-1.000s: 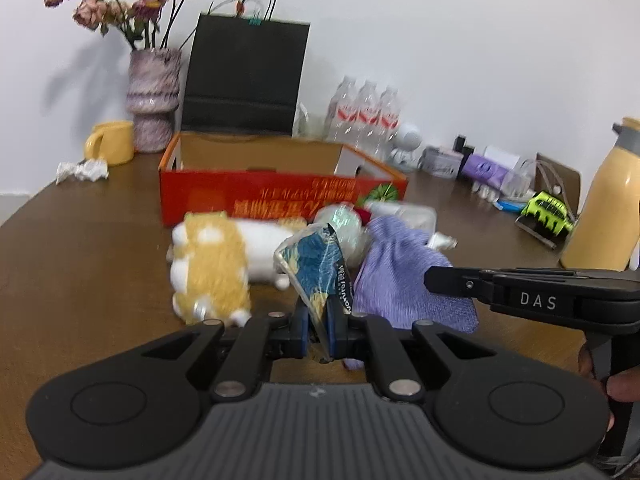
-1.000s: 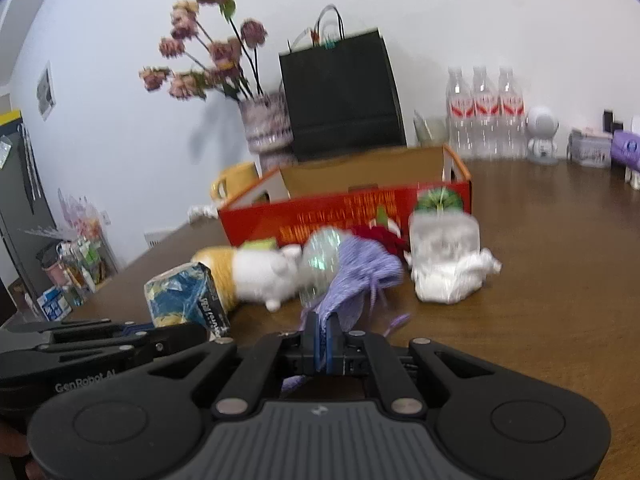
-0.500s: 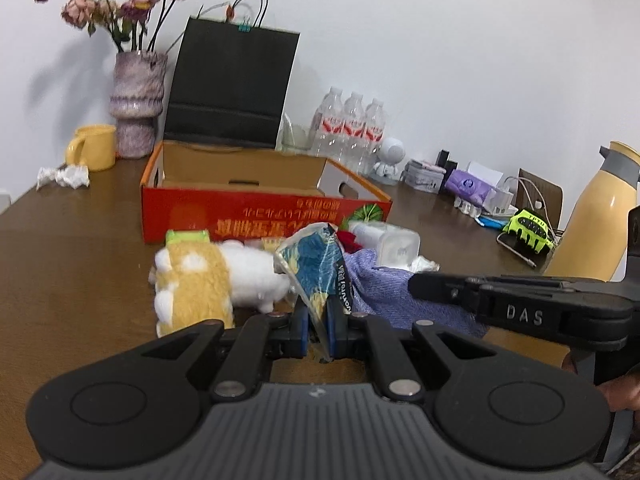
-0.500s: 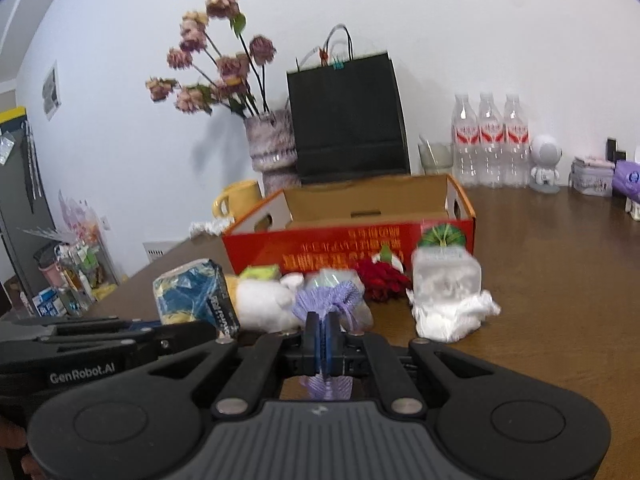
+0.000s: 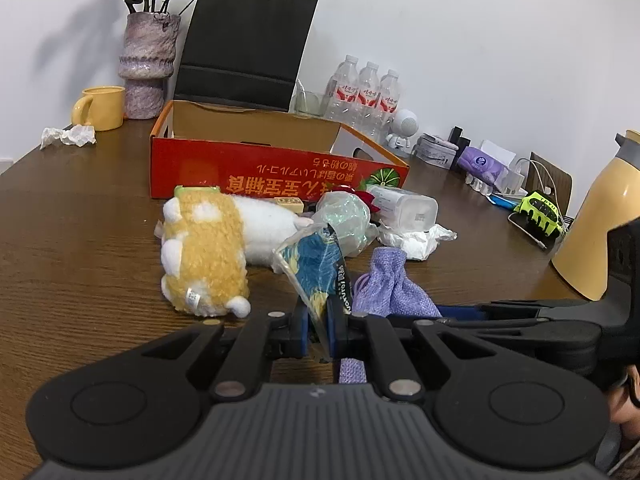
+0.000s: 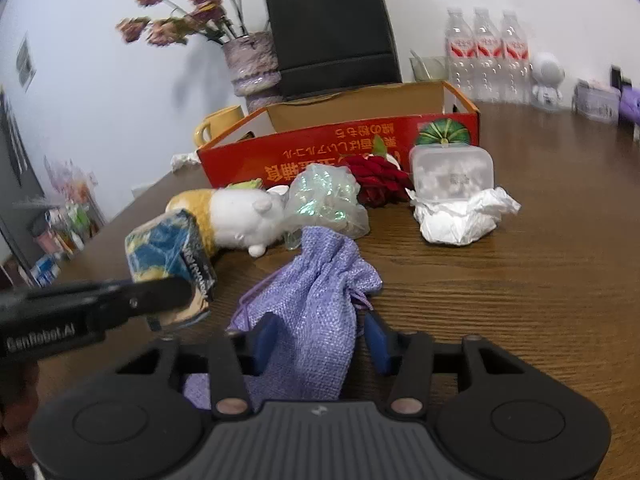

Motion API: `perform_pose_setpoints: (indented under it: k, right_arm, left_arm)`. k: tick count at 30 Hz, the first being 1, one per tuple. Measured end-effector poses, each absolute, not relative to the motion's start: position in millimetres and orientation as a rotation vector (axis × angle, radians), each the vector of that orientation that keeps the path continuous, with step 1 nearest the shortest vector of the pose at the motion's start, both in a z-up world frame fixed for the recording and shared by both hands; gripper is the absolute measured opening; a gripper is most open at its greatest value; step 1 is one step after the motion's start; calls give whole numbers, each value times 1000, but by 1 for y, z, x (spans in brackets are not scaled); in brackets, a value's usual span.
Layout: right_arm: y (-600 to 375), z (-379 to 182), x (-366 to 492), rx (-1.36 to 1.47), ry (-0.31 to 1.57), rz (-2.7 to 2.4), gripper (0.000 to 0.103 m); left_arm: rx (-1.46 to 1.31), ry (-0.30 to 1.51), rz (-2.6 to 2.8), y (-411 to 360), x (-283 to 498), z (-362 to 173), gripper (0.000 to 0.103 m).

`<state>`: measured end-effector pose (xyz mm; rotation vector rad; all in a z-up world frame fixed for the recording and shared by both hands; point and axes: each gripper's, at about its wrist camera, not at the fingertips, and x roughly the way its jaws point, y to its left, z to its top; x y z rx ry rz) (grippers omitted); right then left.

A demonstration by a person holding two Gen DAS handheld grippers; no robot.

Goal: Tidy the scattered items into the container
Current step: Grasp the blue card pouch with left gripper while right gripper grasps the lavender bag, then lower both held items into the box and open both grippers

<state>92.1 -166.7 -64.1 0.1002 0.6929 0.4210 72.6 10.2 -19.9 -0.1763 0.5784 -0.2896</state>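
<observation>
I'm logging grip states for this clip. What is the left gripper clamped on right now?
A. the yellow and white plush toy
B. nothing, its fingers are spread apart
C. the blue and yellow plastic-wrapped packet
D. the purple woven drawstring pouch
C: in the left wrist view the left gripper is shut on the blue and yellow plastic-wrapped packet, while the purple woven drawstring pouch lies loose between the right gripper's open fingers.

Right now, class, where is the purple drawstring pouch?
In the right wrist view the purple drawstring pouch lies on the table between the open right tongs, just in front of the iridescent bag.
</observation>
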Motion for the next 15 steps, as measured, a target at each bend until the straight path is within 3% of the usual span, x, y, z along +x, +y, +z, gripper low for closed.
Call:
perform_pose_setpoints:
  k: [9, 15]
  right_arm:
    - [-176, -13, 85, 114, 493, 449, 3]
    - [-179, 32, 143, 137, 388, 432, 3]
  left_arm:
    - [-151, 460, -322, 14, 76, 21, 9]
    - [-179, 382, -300, 24, 136, 65, 9]
